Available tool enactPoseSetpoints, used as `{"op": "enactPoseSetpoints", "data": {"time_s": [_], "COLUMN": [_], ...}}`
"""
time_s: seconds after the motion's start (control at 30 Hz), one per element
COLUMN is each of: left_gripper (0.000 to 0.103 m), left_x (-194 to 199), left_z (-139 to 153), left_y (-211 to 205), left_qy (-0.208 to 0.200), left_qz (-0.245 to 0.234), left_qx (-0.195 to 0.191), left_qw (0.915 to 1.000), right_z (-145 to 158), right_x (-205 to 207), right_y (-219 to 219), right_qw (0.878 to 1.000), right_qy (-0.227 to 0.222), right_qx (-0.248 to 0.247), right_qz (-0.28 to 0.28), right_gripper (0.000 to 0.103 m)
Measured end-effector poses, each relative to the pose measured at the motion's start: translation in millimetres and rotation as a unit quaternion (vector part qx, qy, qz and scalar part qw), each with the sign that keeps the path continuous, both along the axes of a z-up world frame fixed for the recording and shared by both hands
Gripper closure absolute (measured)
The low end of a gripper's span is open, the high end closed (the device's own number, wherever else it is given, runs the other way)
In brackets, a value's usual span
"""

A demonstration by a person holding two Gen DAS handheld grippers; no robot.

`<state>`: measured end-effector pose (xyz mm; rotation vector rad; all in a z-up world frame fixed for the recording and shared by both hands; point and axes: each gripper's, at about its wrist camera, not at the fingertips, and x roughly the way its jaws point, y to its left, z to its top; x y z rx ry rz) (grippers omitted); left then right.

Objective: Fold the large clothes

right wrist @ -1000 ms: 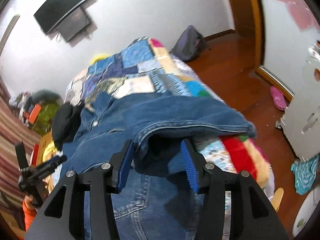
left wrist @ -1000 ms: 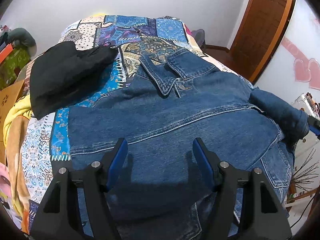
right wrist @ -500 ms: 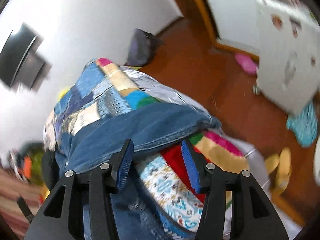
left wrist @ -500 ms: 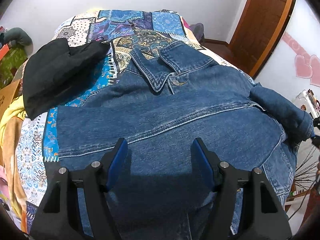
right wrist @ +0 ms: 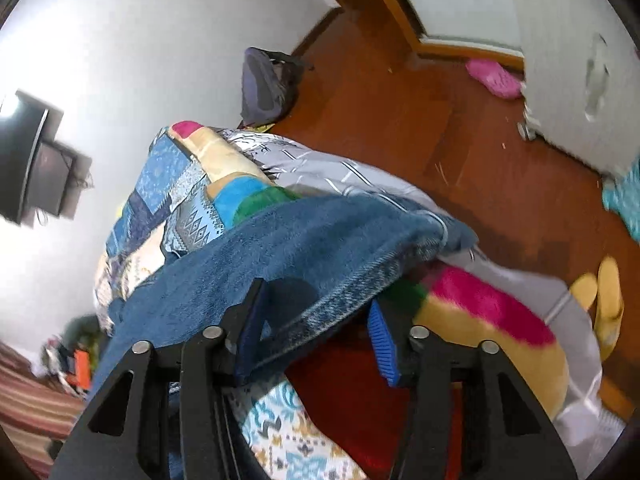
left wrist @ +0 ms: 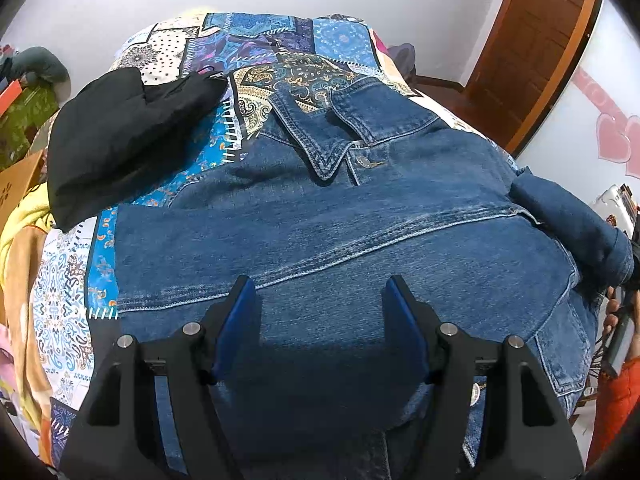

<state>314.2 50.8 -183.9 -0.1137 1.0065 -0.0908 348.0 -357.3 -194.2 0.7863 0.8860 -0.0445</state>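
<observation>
1. Black garment [left wrist: 120, 136], bunched into a soft heap, lies on the left part of the patchwork-quilted bed [left wrist: 256, 52], its lower corner just beside the jacket's edge.
2. Blue denim jacket [left wrist: 328, 220] is spread flat across the bed's middle, collar pointing toward the far white wall, one button showing below the collar.
3. Left gripper [left wrist: 320, 312], black with blue pads, hovers over the jacket's lower half; its jaws stand wide apart with nothing between them, only their shadow on the denim.
4. Rolled denim sleeve [left wrist: 576, 220] hangs off the bed's right side, where a hand [left wrist: 612, 312] shows at the frame edge.
5. Right gripper [right wrist: 316, 328] has the sleeve's hem [right wrist: 340, 300] passing between its jaws, which are closing; the left pad touches the cloth, the right pad stands clear of it.
6. Pink slipper [right wrist: 496, 76] lies on the wooden floor [right wrist: 400, 112] far right.
</observation>
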Motion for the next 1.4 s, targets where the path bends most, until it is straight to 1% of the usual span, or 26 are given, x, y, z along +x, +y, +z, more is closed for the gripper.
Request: {"op": "enactPoseSetpoints", "data": {"time_s": [0.03, 0.07, 0.1, 0.13, 0.2, 0.3, 0.47, 0.53, 0.63, 0.77, 0.87, 0.9, 1.03, 1.13, 1.17, 1.3, 1.37, 1.4], "left_gripper": [0.037, 0.037, 0.037, 0.037, 0.037, 0.037, 0.037, 0.037, 0.037, 0.037, 0.037, 0.037, 0.037, 0.037, 0.037, 0.037, 0.037, 0.037], "left_x": [0, -1, -1, -2, -3, -5, -10, -13, -19, -30, -39, -42, -51, -58, -60, -66, -69, -71], "left_z": [0, 1, 2, 3, 6, 10, 14, 16, 22, 31, 36, 37, 38, 36, 35, 33, 33, 33], "left_y": [0, 1, 1, 1, 2, 5, 9, 12, 17, 27, 39, 43, 57, 67, 70, 76, 76, 76], "left_qy": [-0.001, -0.002, -0.004, -0.006, -0.009, -0.016, -0.025, -0.029, -0.038, -0.054, -0.064, -0.066, -0.071, -0.069, -0.068, -0.063, -0.064, -0.064], "left_qz": [0.000, 0.000, 0.000, 0.000, 0.001, 0.003, 0.004, 0.004, 0.003, 0.006, 0.014, 0.018, 0.032, 0.042, 0.045, 0.050, 0.050, 0.051], "left_qx": [0.001, 0.001, 0.001, 0.000, -0.002, -0.006, -0.015, -0.019, -0.028, -0.029, -0.032, -0.034, -0.038, -0.043, -0.043, -0.041, -0.038, -0.037], "left_qw": [1.0000, 1.0000, 1.0000, 1.0000, 1.0000, 0.9998, 0.9996, 0.9994, 0.9989, 0.9981, 0.9973, 0.9971, 0.9962, 0.9958, 0.9957, 0.9959, 0.9960, 0.9960], "right_z": [1, 2, 5, 12, 22, 49, 105, 130, 156, 178, 186, 189, 179, 155, 148, 96, 78, 72], "right_x": [2, 3, 2, 1, 0, -5, -20, -27, -36, -45, -48, -50, -53, -55, -56, -55, -57, -58], "right_y": [2, 2, 3, 5, 9, 19, 54, 78, 115, 160, 194, 208, 253, 287, 292, 320, 327, 329], "right_qw": [1.000, 1.000, 1.000, 0.999, 0.998, 0.994, 0.981, 0.970, 0.953, 0.931, 0.915, 0.907, 0.885, 0.868, 0.866, 0.853, 0.845, 0.842], "right_qy": [-0.005, -0.008, -0.010, -0.017, -0.030, -0.069, -0.145, -0.179, -0.219, -0.254, -0.269, -0.272, -0.265, -0.242, -0.233, -0.151, -0.115, -0.105], "right_qx": [-0.008, -0.013, -0.020, -0.031, -0.048, -0.073, -0.099, -0.113, -0.123, -0.124, -0.128, -0.130, -0.141, -0.157, -0.159, -0.165, -0.162, -0.166], "right_qz": [0.005, 0.008, 0.009, 0.010, 0.015, 0.031, 0.083, 0.118, 0.167, 0.230, 0.274, 0.294, 0.355, 0.403, 0.413, 0.472, 0.496, 0.502], "right_gripper": [0.076, 0.079, 0.084, 0.088, 0.091, 0.093, 0.094, 0.094, 0.095, 0.095, 0.095, 0.095, 0.095, 0.095, 0.095, 0.094, 0.094, 0.094]}}
